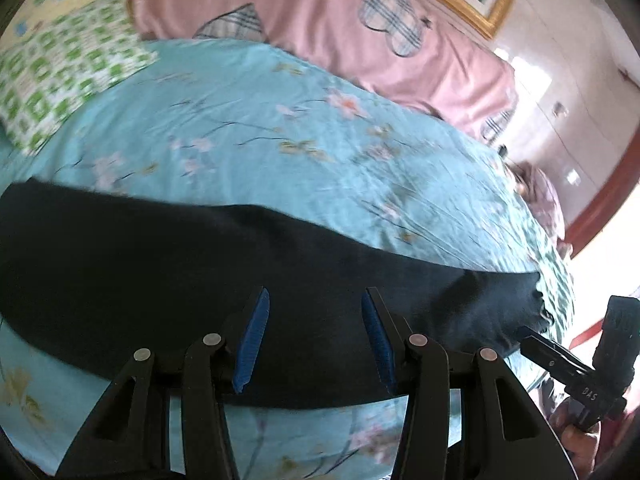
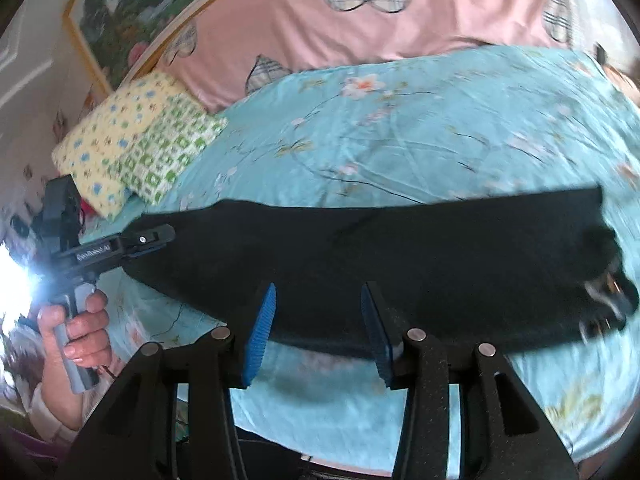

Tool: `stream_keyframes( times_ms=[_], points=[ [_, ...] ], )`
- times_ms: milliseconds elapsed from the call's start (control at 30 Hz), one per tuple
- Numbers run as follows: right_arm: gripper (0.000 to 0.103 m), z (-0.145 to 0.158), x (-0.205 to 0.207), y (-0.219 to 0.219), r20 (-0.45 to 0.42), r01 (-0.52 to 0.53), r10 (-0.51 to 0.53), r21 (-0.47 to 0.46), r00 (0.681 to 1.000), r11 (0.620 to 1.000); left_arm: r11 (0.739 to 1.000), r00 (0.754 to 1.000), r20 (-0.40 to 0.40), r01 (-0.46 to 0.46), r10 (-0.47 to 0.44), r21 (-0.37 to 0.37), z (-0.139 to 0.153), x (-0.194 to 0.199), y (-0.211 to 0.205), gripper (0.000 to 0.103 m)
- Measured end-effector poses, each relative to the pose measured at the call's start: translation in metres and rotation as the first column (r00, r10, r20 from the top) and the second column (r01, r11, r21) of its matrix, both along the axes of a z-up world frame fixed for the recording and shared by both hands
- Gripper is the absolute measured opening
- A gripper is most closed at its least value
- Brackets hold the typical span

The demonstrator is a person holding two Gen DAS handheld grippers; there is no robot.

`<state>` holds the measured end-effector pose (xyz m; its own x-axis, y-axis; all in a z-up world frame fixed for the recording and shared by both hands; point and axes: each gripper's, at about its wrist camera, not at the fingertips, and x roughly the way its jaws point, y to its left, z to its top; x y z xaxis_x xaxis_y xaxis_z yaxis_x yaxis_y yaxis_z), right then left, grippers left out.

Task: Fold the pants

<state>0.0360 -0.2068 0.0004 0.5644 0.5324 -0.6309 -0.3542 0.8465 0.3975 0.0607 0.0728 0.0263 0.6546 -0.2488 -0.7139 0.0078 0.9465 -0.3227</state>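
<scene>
The black pants (image 2: 400, 264) lie flat as a long strip across the blue floral bed (image 1: 280, 140), just ahead of both tongs. Left tongs (image 1: 314, 336) and right tongs (image 2: 318, 334) gape wide, holding nothing. Bare sheet stretches beyond the pants' far edge.

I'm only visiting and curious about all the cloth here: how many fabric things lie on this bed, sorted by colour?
Black: 1, the pants
Turquoise floral: 1, the bedspread
Pink with plaid hearts: 1, the quilt
Yellow flowered: 1, a pillow
Green checked: 1, a pillow
Total: 5
</scene>
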Motion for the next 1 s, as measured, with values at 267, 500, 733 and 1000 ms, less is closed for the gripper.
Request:
stream_keyframes(
  times_ms=[267, 500, 733, 1000],
  points=[
    [0.046, -0.004, -0.017, -0.047, -0.015, 0.137, -0.136, 0.044, 0.991, 0.99, 0.99, 0.991, 0.006, 0.137, -0.137, 0.023, 0.011, 0.023, -0.05, 0.054],
    [0.046, -0.014, -0.026, -0.083, -0.057, 0.255, -0.251, 0.077, 0.966, 0.964, 0.968, 0.968, 0.011, 0.248, -0.249, 0.047, 0.015, 0.039, -0.092, 0.057],
    [0.047, -0.015, -0.03, -0.112, -0.067, 0.338, -0.333, 0.081, 0.941, 0.938, 0.931, 0.933, -0.011, 0.36, -0.36, 0.058, 0.016, 0.061, -0.129, 0.058],
    [0.058, -0.021, -0.031, -0.132, -0.101, 0.412, -0.403, 0.08, 0.909, 0.908, 0.89, 0.893, -0.036, 0.45, -0.449, 0.067, 0.016, 0.08, -0.166, 0.062]
  ],
)
